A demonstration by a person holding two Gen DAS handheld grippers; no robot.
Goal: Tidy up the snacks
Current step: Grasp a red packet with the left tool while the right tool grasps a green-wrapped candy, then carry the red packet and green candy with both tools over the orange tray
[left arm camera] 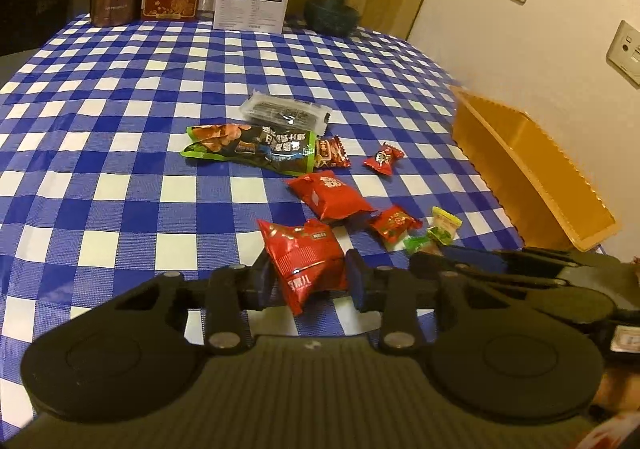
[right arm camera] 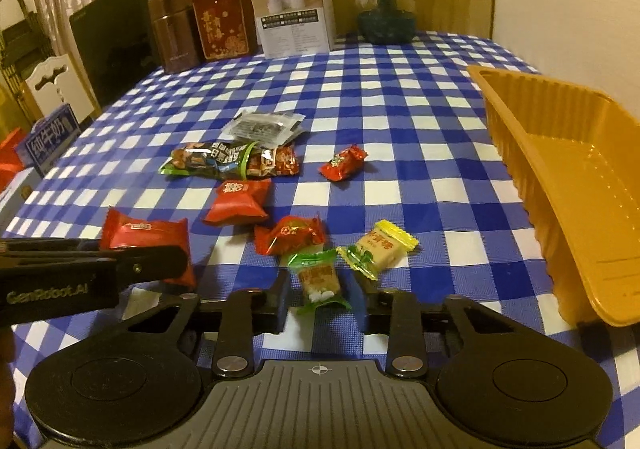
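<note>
My left gripper [left arm camera: 310, 281] is shut on a puffy red snack packet [left arm camera: 306, 257], which stands just above the blue checked cloth. In the right wrist view that same gripper [right arm camera: 176, 265] comes in from the left, with the packet [right arm camera: 148, 235] in it. My right gripper [right arm camera: 322, 303] is shut on a small green-wrapped candy [right arm camera: 320, 279], its pads pressing both sides. A yellow-wrapped candy [right arm camera: 378, 247] and a red candy [right arm camera: 290, 235] lie just beyond. The orange plastic tray [right arm camera: 520, 153] stands to the right, tilted, with nothing in it.
Loose on the cloth lie another red packet [right arm camera: 240, 201], a small red candy [right arm camera: 343, 163], a long green-and-black bag [right arm camera: 212, 161] and a clear dark packet [right arm camera: 264, 127]. A brown canister [right arm camera: 174, 33], red box [right arm camera: 222, 23], white box [right arm camera: 294, 15] and glass jar [right arm camera: 384, 5] line the back edge.
</note>
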